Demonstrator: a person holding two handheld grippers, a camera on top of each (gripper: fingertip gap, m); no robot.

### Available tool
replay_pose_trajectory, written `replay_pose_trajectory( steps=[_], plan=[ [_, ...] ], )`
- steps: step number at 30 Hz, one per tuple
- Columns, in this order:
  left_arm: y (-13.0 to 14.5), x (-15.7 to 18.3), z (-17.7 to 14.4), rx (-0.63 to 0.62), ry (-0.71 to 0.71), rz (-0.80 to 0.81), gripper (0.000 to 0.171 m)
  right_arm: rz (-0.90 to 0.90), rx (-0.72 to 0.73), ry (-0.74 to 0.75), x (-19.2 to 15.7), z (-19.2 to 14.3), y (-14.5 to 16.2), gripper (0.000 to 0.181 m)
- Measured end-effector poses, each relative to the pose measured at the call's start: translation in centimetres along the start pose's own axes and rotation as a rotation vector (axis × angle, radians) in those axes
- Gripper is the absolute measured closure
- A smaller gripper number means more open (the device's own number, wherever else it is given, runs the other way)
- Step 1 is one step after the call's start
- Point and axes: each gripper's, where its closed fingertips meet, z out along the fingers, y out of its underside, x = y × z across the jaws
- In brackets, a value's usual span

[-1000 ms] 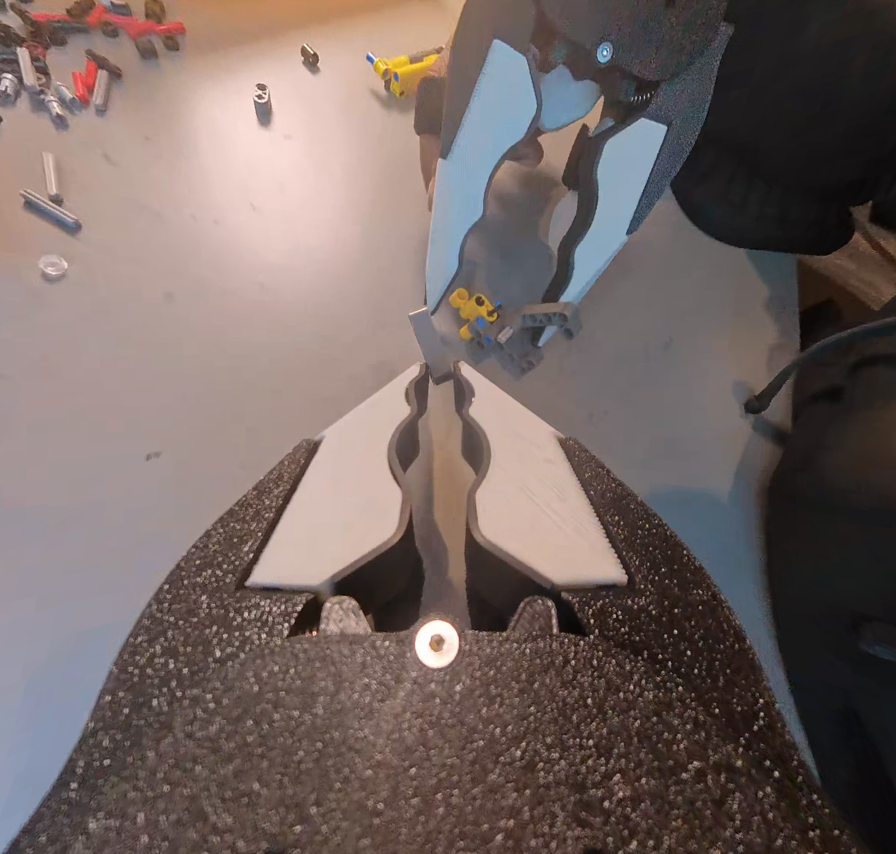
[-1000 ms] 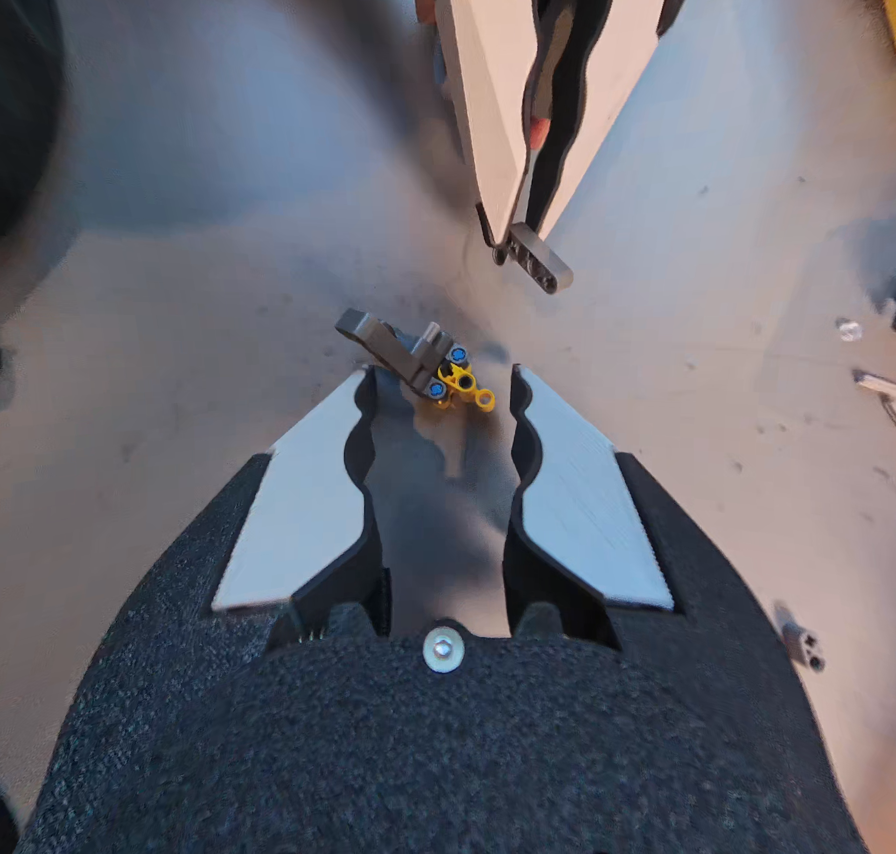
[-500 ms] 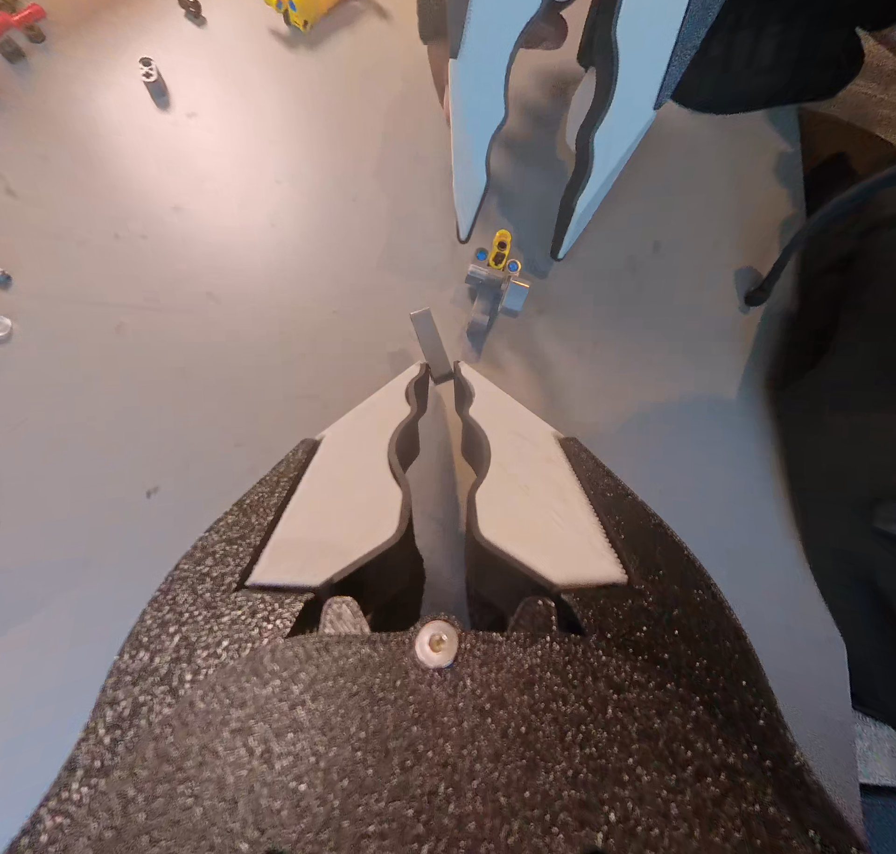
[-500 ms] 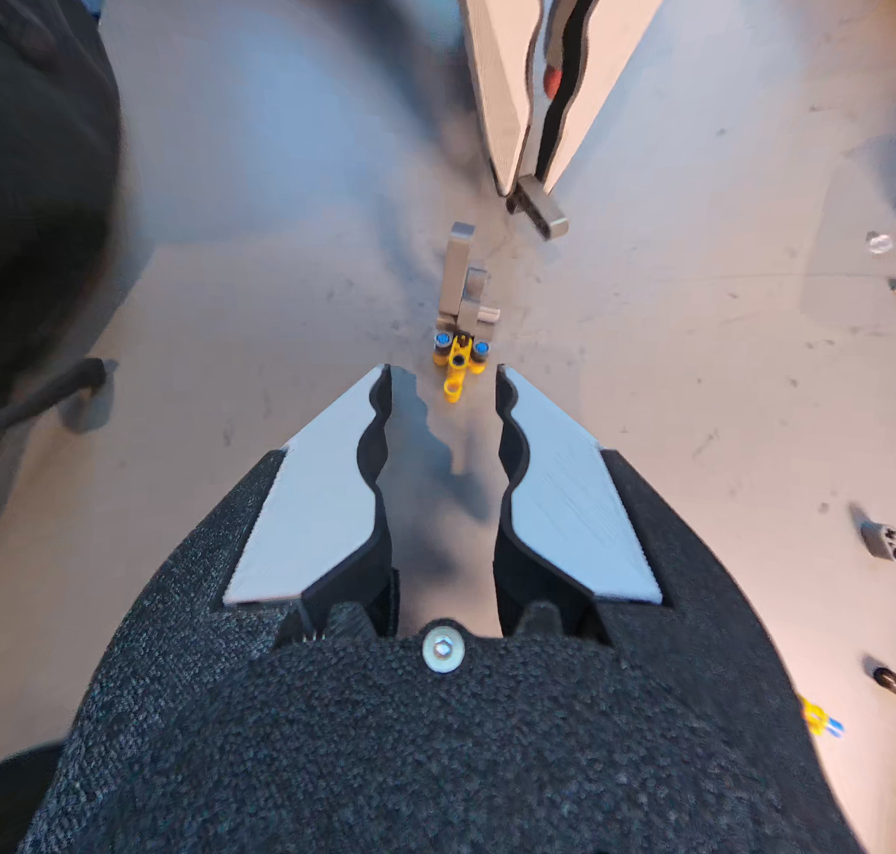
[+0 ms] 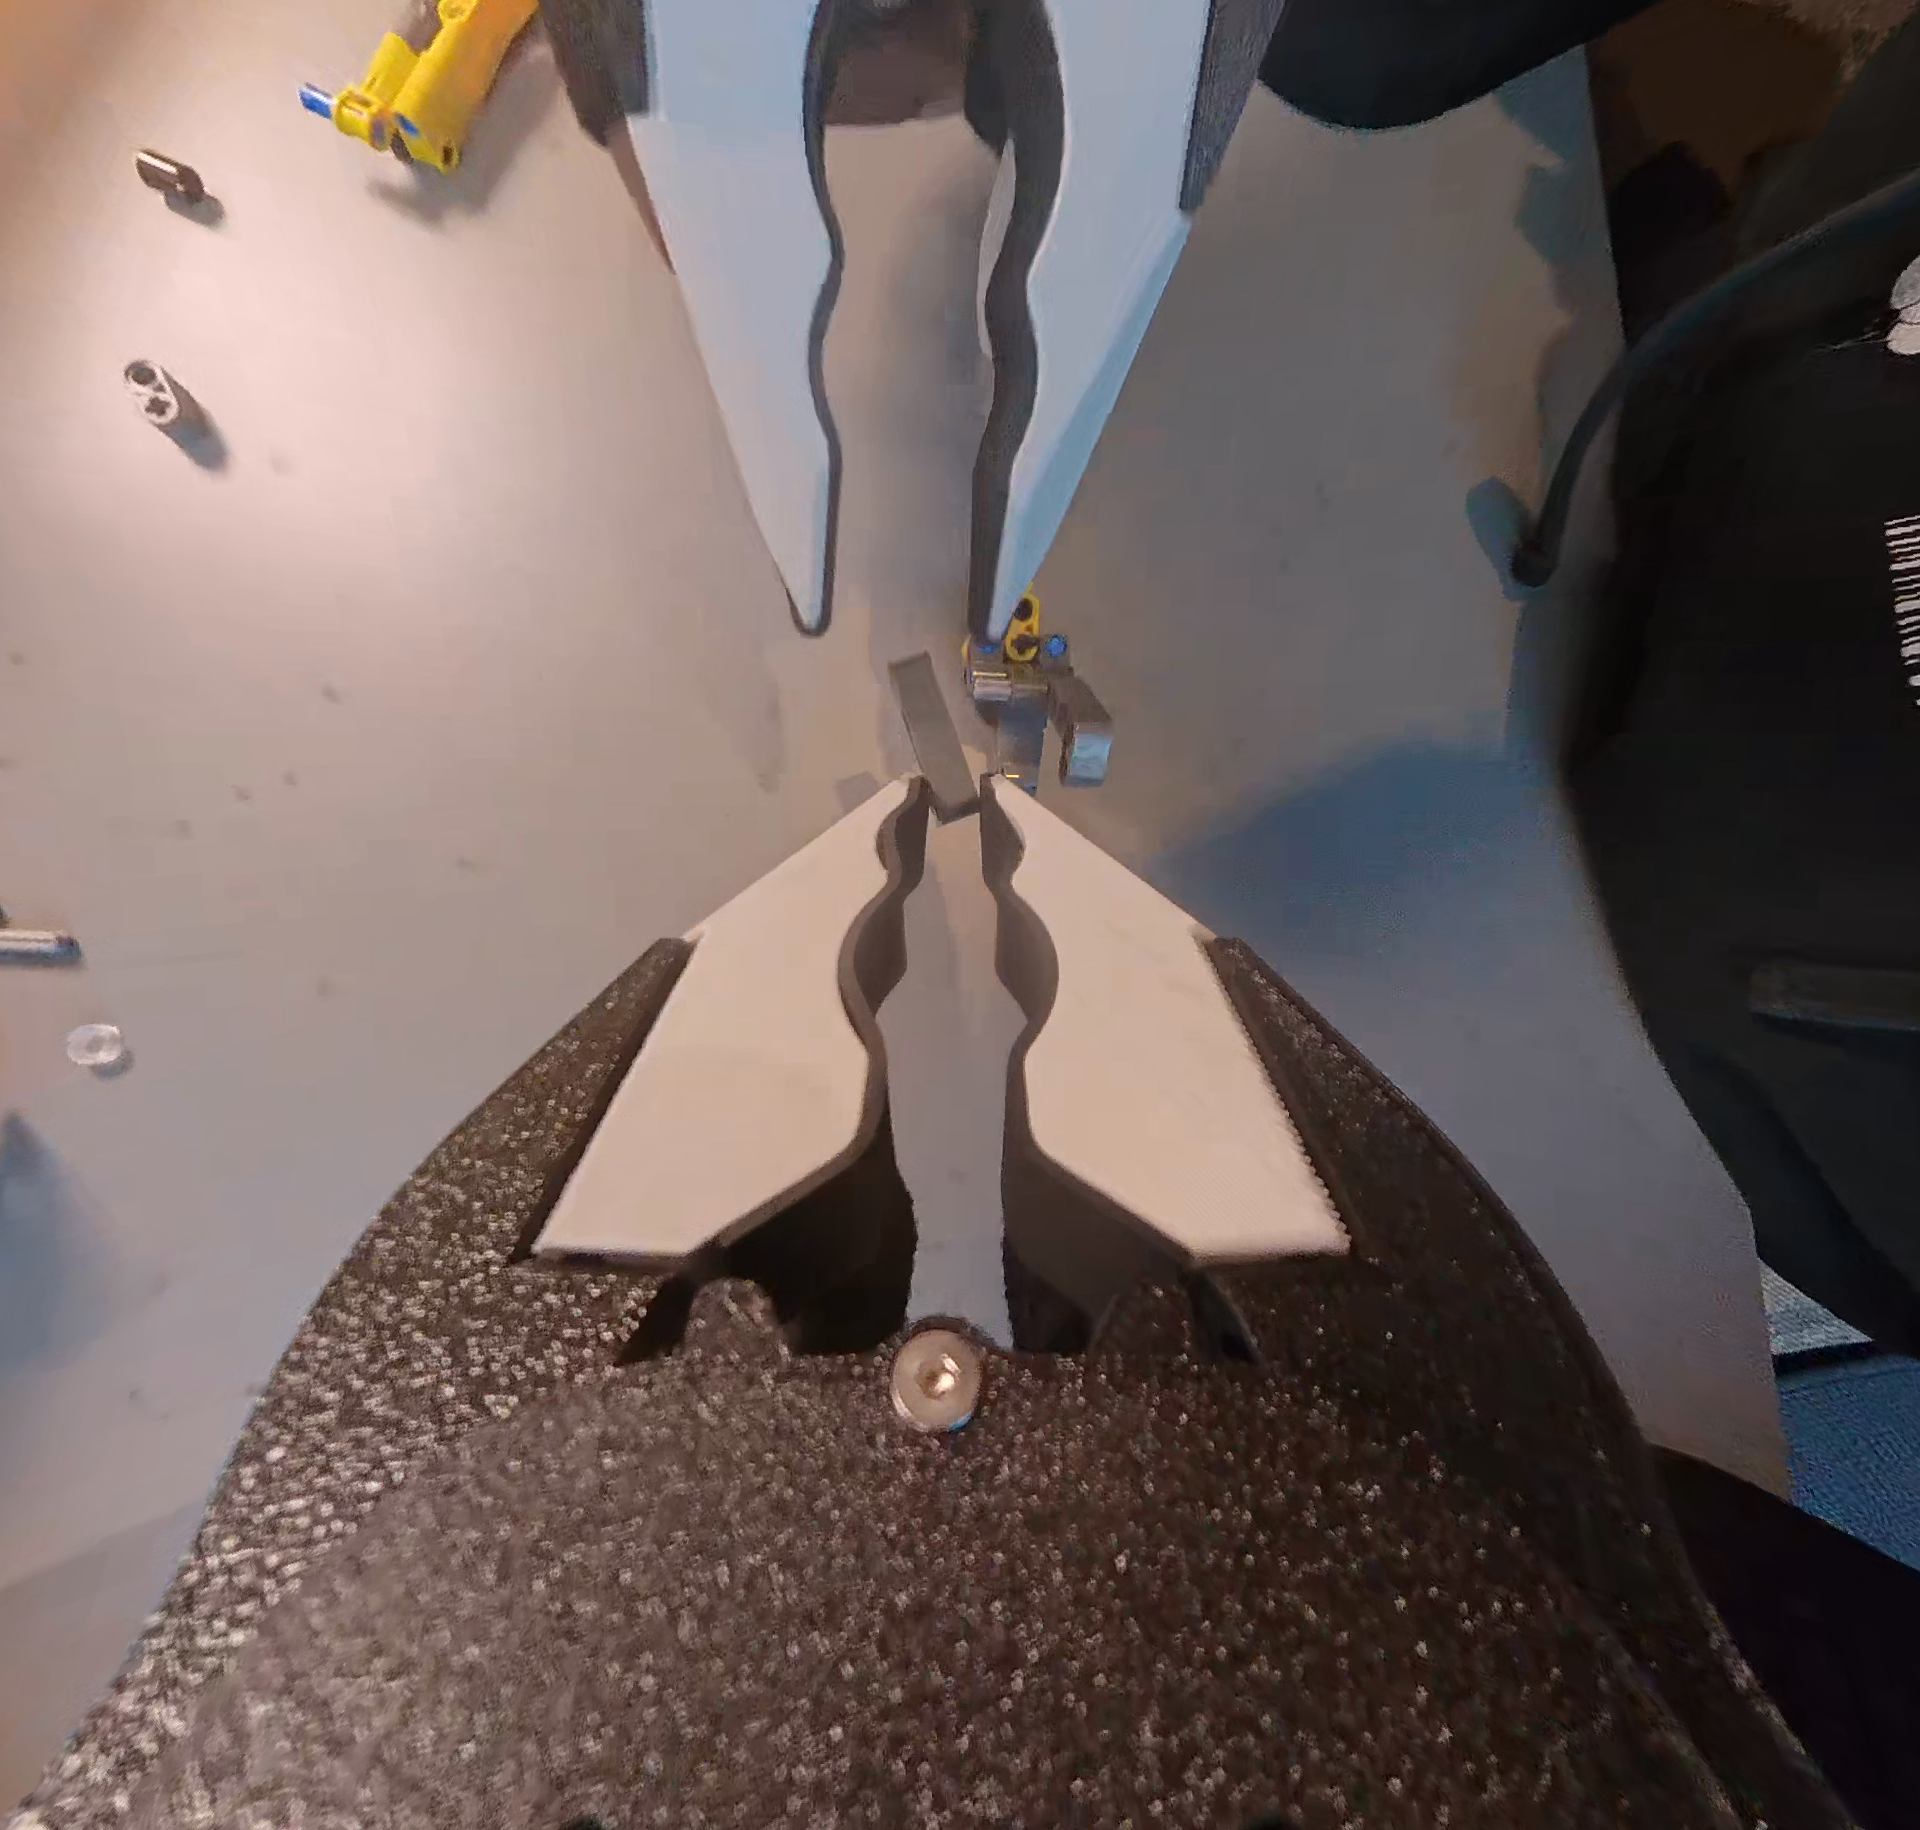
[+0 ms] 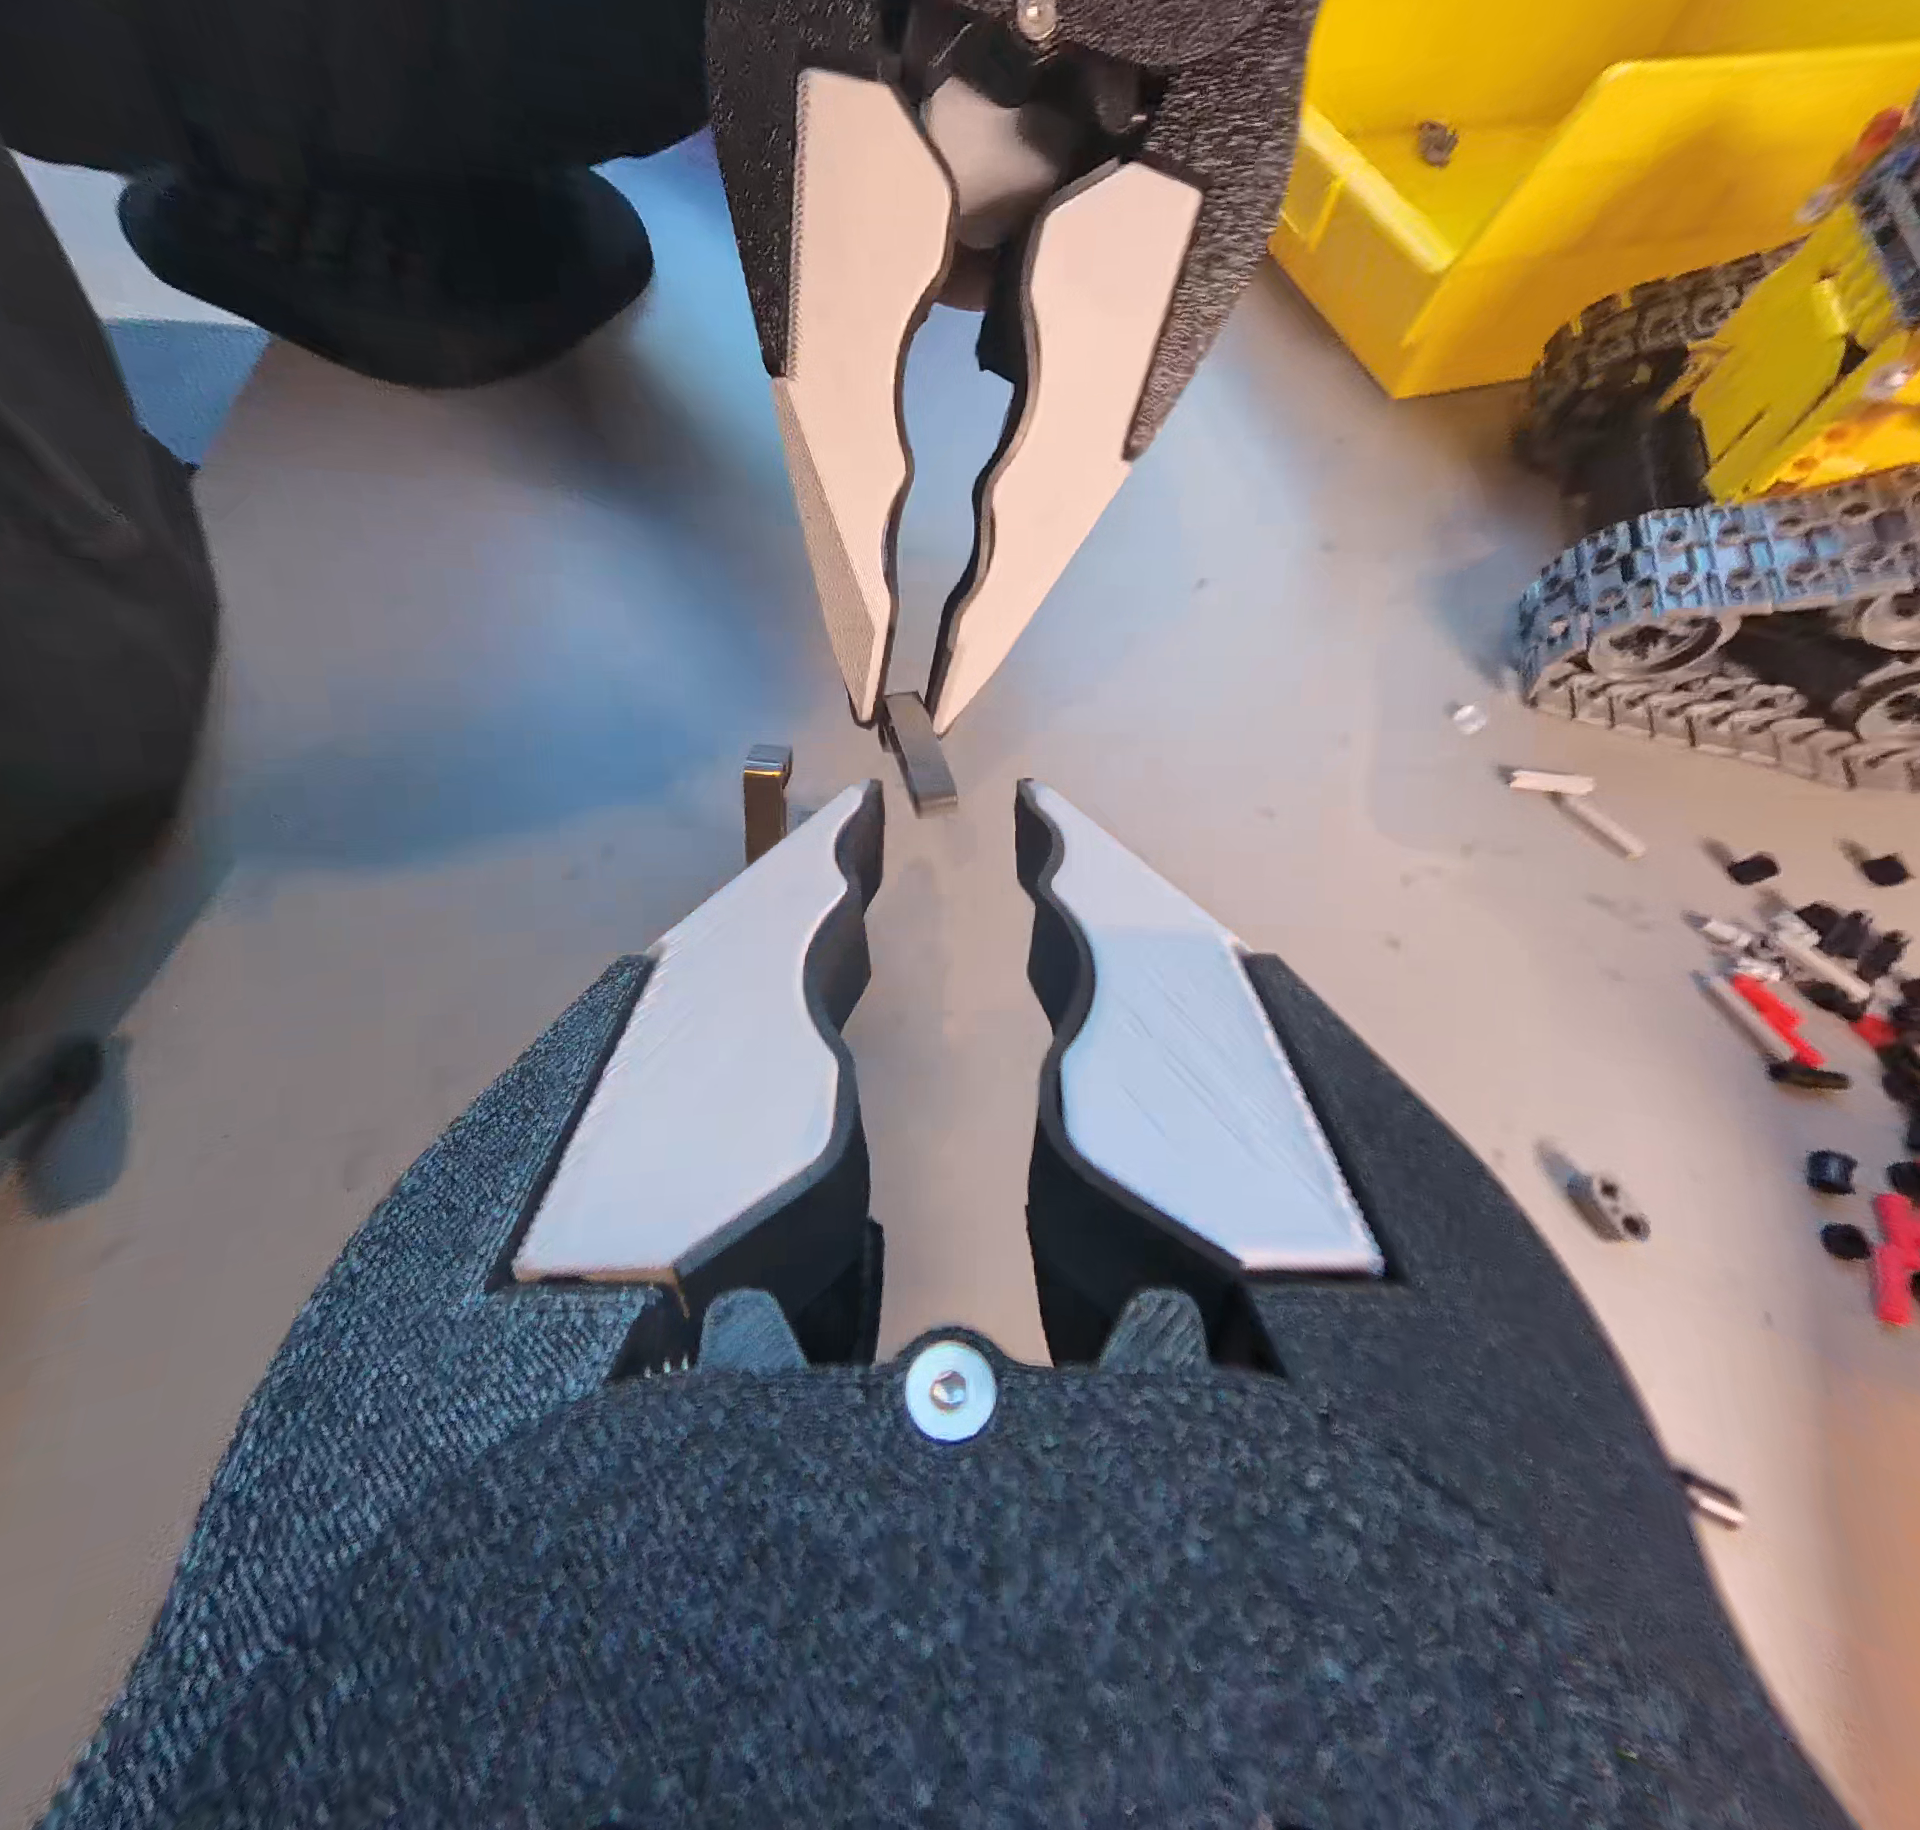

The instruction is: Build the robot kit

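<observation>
Grey tabletop (image 5: 416, 637) carries loose parts at far left in the left wrist view; at centre the left gripper (image 5: 954, 804) pinches a short grey beam (image 5: 933, 741), its long axis pointing up-frame. Opposite it, the right gripper (image 5: 902, 622) hangs spread and empty, one tip just beside the small grey-and-yellow assembly (image 5: 1029, 710) lying right of the beam

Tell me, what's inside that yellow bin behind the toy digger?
Little shows: the yellow bin, seen only from the right gripper's camera, has bare yellow walls and one small dark piece on the inside. The tracked yellow model covers its near corner, and the rest runs out of frame.
</observation>
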Motion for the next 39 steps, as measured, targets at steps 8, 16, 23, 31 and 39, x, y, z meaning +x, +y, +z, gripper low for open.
replay_pose_trajectory(
  steps=[8, 16, 23, 31, 39],
  plan=[
    [-2.4, -0.9, -1.8, 0.201, -0.067, -0.013, 0.164, 0.051, 0.078, 0.024, 0.4, 0.0, -0.8, 0.173],
    [-3.0, -0.2, -2.9, 0.510, -0.083, -0.109, 0.165, 0.085, 0.172, 0.016, -0.1, -0.4, -1.4, 0.173],
    [-3.2, 0.2, -3.6, 0.574, -0.070, -0.122, 0.165, 0.118, 0.244, -0.013, -0.4, -0.5, -2.2, 0.173],
    [-3.8, 0.8, -4.0, 0.611, -0.034, -0.123, 0.164, 0.138, 0.304, -0.039, -0.7, -0.8, -3.2, 0.173],
    [-2.4, 0.4, -2.1, 0.413, -0.104, -0.068, 0.165, 0.102, 0.104, -0.077, -1.4, -0.4, -0.7, 0.157]
  ],
)
